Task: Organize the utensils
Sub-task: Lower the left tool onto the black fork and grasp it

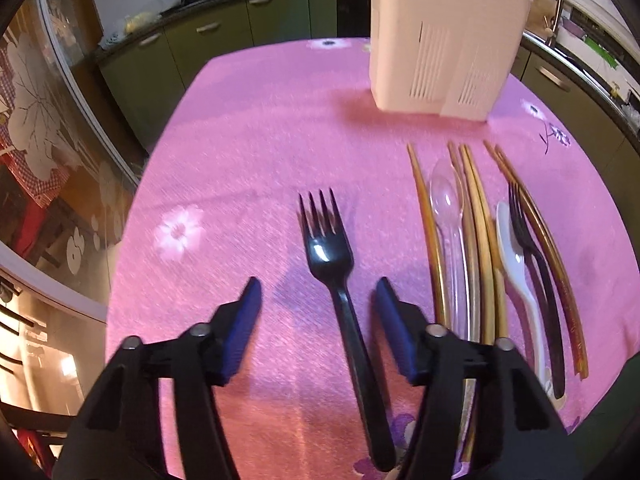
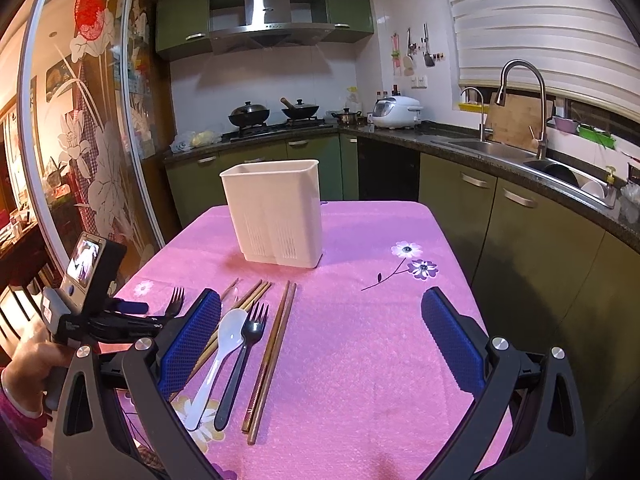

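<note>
**Q:** Where do the utensils lie, and what surrounds the lone fork?

**A:** A black fork [image 1: 330, 264] lies flat on the pink tablecloth [image 1: 248, 152], tines pointing away from the camera. The left gripper [image 1: 318, 300] is angled down over it; its jaws are parted, one blue pad on each side of the handle, neither touching it. Nothing is gripped.

**Q:** And the remaining items?

**A:** To the right, a row: wooden chopsticks [image 1: 478, 216], a clear spoon [image 1: 446, 200], a white spoon [image 2: 228, 344] and a second black fork [image 2: 250, 332], lying side by side. The white utensil holder [image 2: 276, 212] stands upright farther back on the cloth, well apart from the row.

**Q:** The right gripper?

**A:** The right gripper [image 2: 320, 336] hovers above the cloth, jaws wide and empty, its left pad above the row's chopsticks.
</note>
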`<state>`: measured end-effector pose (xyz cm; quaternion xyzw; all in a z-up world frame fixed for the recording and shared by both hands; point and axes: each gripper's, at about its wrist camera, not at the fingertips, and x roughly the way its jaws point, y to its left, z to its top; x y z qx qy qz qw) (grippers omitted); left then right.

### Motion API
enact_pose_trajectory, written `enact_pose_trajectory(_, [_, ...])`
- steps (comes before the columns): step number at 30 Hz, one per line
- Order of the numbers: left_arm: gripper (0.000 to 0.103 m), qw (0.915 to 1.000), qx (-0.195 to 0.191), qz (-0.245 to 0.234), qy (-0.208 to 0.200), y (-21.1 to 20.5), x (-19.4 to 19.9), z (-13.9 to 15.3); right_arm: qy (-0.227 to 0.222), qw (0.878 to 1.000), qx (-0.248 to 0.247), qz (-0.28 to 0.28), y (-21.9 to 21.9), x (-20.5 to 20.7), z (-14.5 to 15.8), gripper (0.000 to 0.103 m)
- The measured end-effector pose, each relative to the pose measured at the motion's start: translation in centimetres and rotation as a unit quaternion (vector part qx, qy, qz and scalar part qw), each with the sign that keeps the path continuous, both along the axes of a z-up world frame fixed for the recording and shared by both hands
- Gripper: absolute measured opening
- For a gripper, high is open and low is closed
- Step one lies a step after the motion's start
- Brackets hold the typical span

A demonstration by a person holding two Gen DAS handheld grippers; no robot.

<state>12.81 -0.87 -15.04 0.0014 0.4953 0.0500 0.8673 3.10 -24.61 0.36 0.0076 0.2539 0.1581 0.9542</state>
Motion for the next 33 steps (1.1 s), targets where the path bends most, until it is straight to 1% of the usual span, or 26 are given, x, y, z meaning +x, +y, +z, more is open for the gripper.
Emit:
enact_pose_trajectory(2, [0.047,1.0000,-0.001,0.000,0.000,-0.3,0.0,-0.1,0.001,1.000,0.000,0.000,0.0,0.0,0.0,0.099])
enact_pose_trajectory(6, [0.040,0.9999,-0.011,0.001,0.001,-0.4,0.2,-0.1,-0.001,1.000,0.000,-0.001,0.1,0.1,0.0,0.099])
enact_pose_trajectory(8, [0.033,0.9998,-0.020,0.000,0.002,-0.4,0.1,0.0,-0.003,1.000,0.000,-0.001,0.2,0.0,0.1,0.099])
enact_pose_trajectory(10, [0.013,0.9997,-0.024,-0.001,0.002,-0.4,0.1,0.0,-0.003,1.000,0.000,-0.001,0.2,0.0,0.1,0.099])
enact_pose_trajectory(12, [0.009,0.9996,-0.029,-0.003,0.003,-0.4,0.1,0.1,0.004,1.000,0.001,0.002,0.2,0.1,0.0,0.099])
enact_pose_trajectory(17, [0.009,0.9992,-0.037,-0.015,-0.006,-0.2,-0.2,0.5,0.026,1.000,-0.008,0.008,1.0,0.4,-0.4,0.099])
enact_pose_trajectory(19, [0.009,0.9988,-0.039,-0.018,-0.022,-0.1,-0.4,1.4,0.035,0.999,-0.018,0.015,1.6,0.7,-0.7,0.099])
enact_pose_trajectory(24, [0.009,0.9956,-0.047,-0.032,-0.074,0.2,-0.4,5.4,0.051,0.997,-0.039,0.033,3.4,1.7,-1.5,0.099])
enact_pose_trajectory(25, [0.009,0.9940,-0.049,-0.034,-0.091,0.2,-0.1,6.8,0.060,0.997,-0.044,0.038,3.8,2.1,-1.8,0.099])
enact_pose_trajectory(27, [0.009,0.9915,-0.055,-0.040,-0.111,0.1,0.3,8.5,0.089,0.993,-0.055,0.047,4.8,3.2,-2.6,0.099])
enact_pose_trajectory(28, [0.009,0.9903,-0.060,-0.043,-0.118,0.1,0.5,9.2,0.116,0.989,-0.059,0.064,5.5,4.1,-3.4,0.099])
enact_pose_trajectory(30, [0.009,0.9877,-0.067,-0.049,-0.132,-0.2,1.1,10.7,0.156,0.981,-0.067,0.091,6.8,5.5,-5.0,0.099])
enact_pose_trajectory(33, [0.009,0.9830,-0.057,-0.061,-0.164,-1.2,1.7,13.3,0.212,0.970,-0.065,0.103,8.1,7.7,-7.4,0.099])
